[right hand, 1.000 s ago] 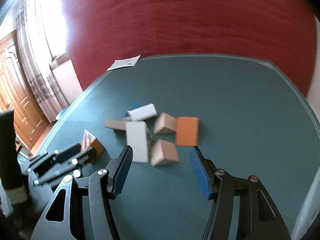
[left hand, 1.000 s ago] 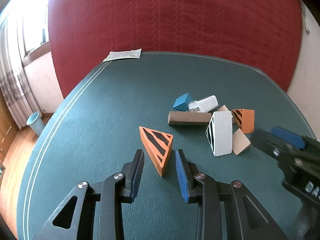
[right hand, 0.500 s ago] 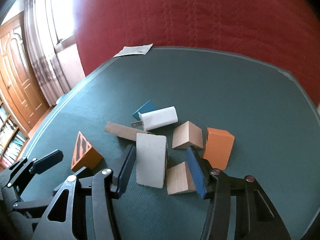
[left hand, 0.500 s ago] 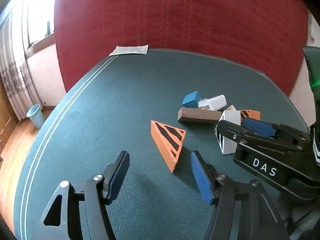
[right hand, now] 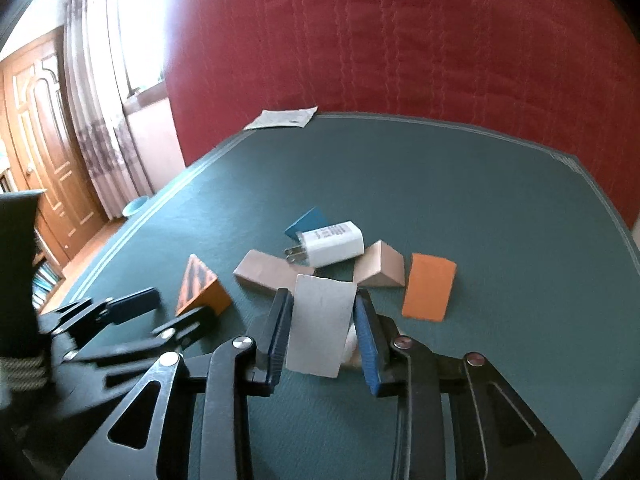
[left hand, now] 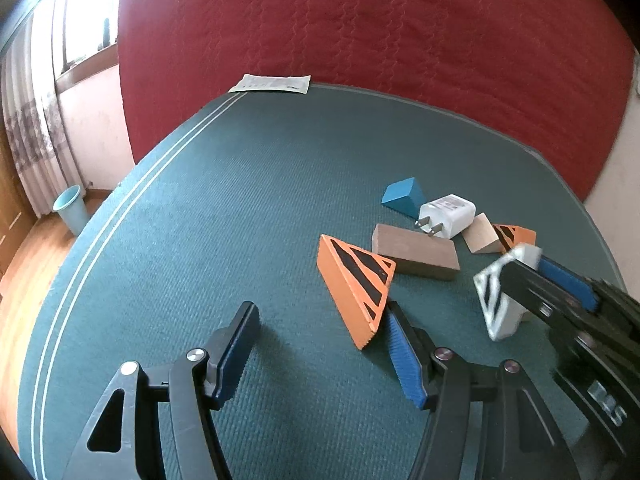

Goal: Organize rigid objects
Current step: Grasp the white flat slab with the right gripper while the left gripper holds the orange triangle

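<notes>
I am keeping my left gripper (left hand: 320,344) spread apart over the green table (left hand: 224,208), nothing pressed between its pads. The orange striped wedge (left hand: 354,280) is sitting just ahead of it, its near tip touching or almost touching the blue pad of the right-hand finger (left hand: 404,356); I cannot tell which.

My right gripper (right hand: 322,328) is clamping together on the white wedge (right hand: 320,328), both pads pressing on its sides. In the left wrist view that same white wedge is showing its black-striped triangular face, blurred. Whether it is lifting off the cloth I cannot tell.

The rest of the pile is lying toward the table's right edge, about midway between the near and far edges. The brown block (left hand: 414,250) is lying flat just beyond the striped wedge. The white plug charger (left hand: 448,216) is resting partly on the brown block's far end, with the blue wedge (left hand: 402,196) just behind it. A plain wooden wedge (right hand: 380,266) is sitting beside the charger, and a second orange wedge (right hand: 428,288) is lying beside that. A sheet of paper (left hand: 272,83) is lying at the far edge near the left corner.
</notes>
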The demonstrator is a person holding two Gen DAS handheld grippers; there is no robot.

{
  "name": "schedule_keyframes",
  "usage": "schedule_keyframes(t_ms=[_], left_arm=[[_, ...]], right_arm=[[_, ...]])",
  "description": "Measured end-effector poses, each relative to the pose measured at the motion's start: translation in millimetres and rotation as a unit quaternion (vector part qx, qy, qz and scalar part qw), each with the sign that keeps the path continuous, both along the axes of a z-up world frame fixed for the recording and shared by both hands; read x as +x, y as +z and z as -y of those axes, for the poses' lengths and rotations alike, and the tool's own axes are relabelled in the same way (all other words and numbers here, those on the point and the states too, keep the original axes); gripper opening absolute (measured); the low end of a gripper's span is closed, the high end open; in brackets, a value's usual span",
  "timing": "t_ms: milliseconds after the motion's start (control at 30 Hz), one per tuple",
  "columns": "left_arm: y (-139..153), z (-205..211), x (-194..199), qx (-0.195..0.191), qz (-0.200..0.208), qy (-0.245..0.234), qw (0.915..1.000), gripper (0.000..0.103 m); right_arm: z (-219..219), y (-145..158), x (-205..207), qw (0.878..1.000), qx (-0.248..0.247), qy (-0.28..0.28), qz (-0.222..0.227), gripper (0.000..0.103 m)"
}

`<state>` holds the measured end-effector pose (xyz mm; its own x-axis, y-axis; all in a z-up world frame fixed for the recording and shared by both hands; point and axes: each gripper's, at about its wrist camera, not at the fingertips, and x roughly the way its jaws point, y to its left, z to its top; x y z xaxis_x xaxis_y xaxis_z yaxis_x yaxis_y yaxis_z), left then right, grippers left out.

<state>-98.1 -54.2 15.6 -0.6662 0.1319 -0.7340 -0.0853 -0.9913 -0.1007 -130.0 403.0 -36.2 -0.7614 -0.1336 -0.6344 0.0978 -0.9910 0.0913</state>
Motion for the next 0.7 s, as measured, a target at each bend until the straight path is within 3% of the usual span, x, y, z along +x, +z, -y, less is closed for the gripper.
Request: schedule_keyframes(t_ms=[200,333,700], left_arm=[[2,-5,2,-0.017,-0.004,-0.001,0.9999,0.067],[2,-7,-2,-0.022,-0.002,0.005,0.9997,0.075],[0,-11,-25,-0.016,0.024,0.048,0.9984,0.072]], right_arm=[[-14,5,30,1.0,-0.02,-0.004,-0.006,0.033],[-22,-2,46,1.0,-0.028,-0.009,0.007,0.033],[-41,-15,59,0.998,-0.052,-0.026,0.019,0.033]])
